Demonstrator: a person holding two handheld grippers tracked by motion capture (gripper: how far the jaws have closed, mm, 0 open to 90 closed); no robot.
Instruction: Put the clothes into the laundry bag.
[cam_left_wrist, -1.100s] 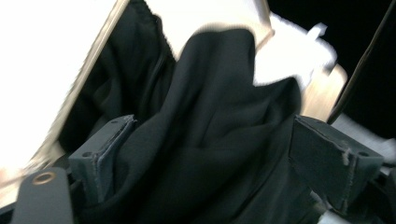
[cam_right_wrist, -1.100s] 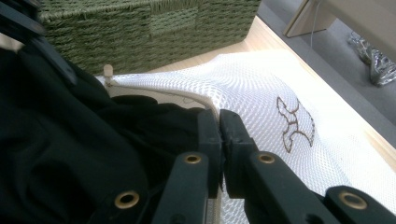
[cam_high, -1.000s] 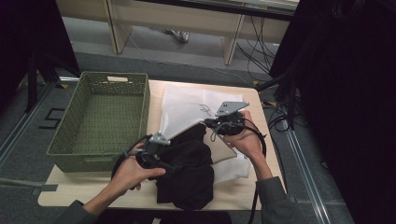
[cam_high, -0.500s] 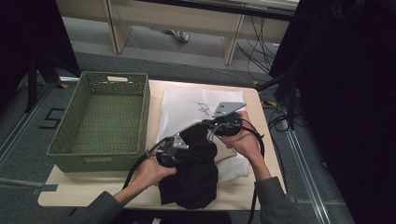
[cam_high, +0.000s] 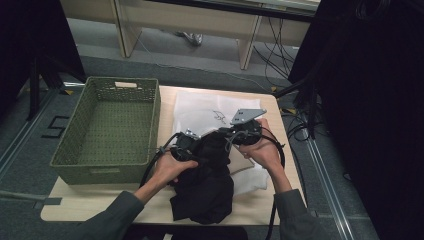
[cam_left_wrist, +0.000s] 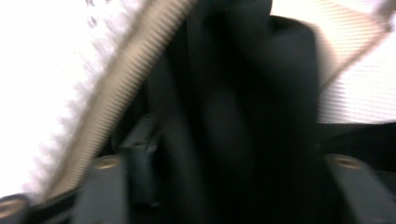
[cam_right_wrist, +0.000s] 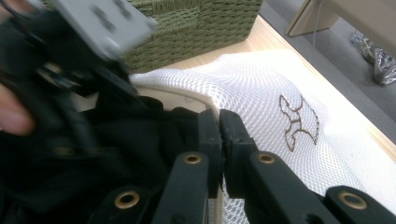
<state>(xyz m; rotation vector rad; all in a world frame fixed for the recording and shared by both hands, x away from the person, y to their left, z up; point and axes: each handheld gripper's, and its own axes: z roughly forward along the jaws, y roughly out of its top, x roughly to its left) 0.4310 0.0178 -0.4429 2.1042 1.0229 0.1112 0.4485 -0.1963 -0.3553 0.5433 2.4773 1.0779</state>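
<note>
Fingers of the right gripper (cam_right_wrist: 219, 116) are clenched on the beige zip edge (cam_right_wrist: 177, 95) of a white mesh bag (cam_high: 200, 110). By the look of it, they lift that rim so the mouth gapes toward the other hand. Just beside them, on their left in the right gripper view, bunches the black garment (cam_high: 207, 190), partly under the rim and partly trailing back over the desk (cam_high: 75, 207) toward the person.

The left gripper (cam_high: 192, 145) is pressed into that cloth, seemingly to stuff it through the opening. Its fingers have just been opening and stand released, with dark folds between them. The ribbed zip edge runs past on their left.

A brown emblem (cam_right_wrist: 299, 121) is printed on the mesh right of the clenched fingers; it forms no readable letters. The green woven basket (cam_high: 156, 115), beyond the left fingers, carries a pale blank tag (cam_high: 125, 84). A "5" (cam_high: 52, 127) is marked on the floor farther out.
</note>
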